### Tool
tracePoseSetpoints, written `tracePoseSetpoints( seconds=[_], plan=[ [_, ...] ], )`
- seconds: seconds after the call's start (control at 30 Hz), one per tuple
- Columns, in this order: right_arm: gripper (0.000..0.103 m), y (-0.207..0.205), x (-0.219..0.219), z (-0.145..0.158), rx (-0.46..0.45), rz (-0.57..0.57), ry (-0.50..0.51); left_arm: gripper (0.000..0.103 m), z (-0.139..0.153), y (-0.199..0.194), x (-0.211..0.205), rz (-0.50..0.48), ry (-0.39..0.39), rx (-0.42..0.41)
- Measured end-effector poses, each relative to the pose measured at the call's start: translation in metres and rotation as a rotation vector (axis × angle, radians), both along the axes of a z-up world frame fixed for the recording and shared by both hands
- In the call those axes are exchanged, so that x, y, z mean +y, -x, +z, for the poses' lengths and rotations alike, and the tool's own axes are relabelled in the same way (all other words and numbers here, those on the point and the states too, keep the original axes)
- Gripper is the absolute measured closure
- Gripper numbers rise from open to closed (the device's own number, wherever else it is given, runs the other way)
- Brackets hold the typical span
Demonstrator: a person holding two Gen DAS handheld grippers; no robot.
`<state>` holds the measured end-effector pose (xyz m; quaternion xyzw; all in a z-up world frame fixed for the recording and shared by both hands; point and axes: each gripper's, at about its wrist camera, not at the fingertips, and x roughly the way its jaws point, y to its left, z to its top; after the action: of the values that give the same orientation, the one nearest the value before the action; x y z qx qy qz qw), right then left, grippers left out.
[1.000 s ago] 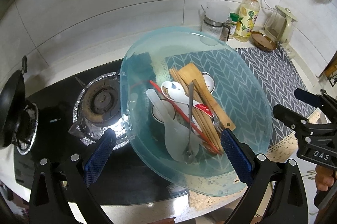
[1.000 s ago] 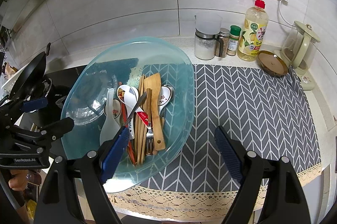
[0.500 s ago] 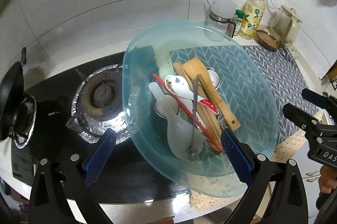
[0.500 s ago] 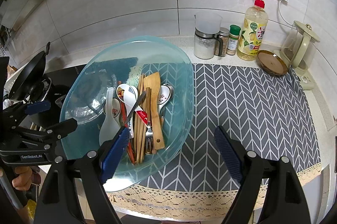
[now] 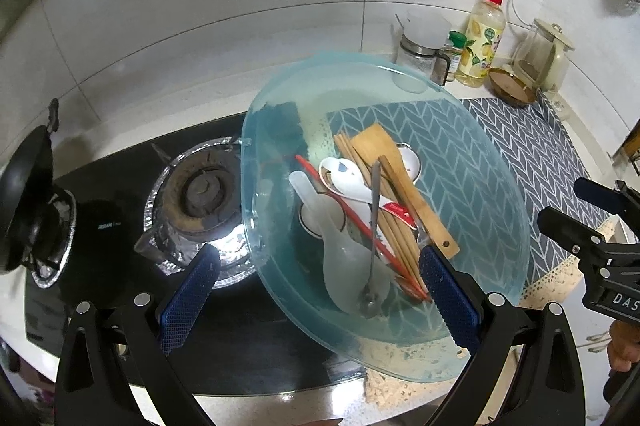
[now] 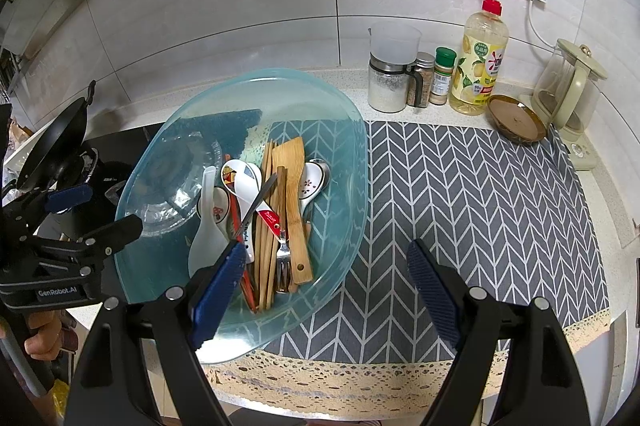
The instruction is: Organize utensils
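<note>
A translucent blue basin (image 5: 492, 209) (image 6: 336, 113) sits partly on the stove and partly on the mat. Piled in it are a wooden spatula (image 5: 400, 181) (image 6: 294, 193), wooden chopsticks (image 5: 394, 238) (image 6: 266, 246), ceramic spoons (image 5: 348, 173) (image 6: 240, 177), a white rice paddle (image 5: 344, 266) (image 6: 204, 226), a metal spoon (image 5: 374, 226) and a fork (image 6: 283, 258). My left gripper (image 5: 318, 300) (image 6: 112, 209) hovers open over the basin's near left side. Above the basin's near right rim my right gripper (image 6: 326, 290) (image 5: 562, 203) hangs open. Neither holds anything.
A gas burner (image 5: 200, 189) and a black pan (image 5: 24, 193) lie left of the basin. The grey chevron mat (image 6: 480, 205) stretches right. Against the tiled wall stand a jar (image 6: 392, 73), spice shakers, a soap bottle (image 6: 480, 65), a brown lid (image 6: 516, 117) and a kettle (image 6: 568, 93).
</note>
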<state>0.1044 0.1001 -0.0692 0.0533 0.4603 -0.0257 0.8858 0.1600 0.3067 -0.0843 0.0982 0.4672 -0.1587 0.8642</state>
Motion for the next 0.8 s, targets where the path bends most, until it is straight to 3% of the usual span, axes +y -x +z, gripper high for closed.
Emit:
tracePoseSetpoints(
  seconds=[0.3,0.47,0.63,0.8],
  plan=[
    [0.023,0.001,0.000,0.000,0.002,-0.001,0.001,0.004,-0.002,-0.002,0.004,0.046,-0.020,0.001],
    [0.023,0.002,-0.001,-0.001,0.002,0.000,0.000,0.004,-0.008,-0.004,0.002,0.037,-0.045,0.050],
    [0.023,0.002,0.000,-0.001,0.002,-0.002,0.001,0.004,-0.009,-0.005,0.006,0.029,-0.003,0.086],
    [0.023,0.003,-0.001,-0.001,0.002,-0.004,0.001,0.004,-0.009,-0.004,0.006,0.032,-0.012,0.082]
  ],
)
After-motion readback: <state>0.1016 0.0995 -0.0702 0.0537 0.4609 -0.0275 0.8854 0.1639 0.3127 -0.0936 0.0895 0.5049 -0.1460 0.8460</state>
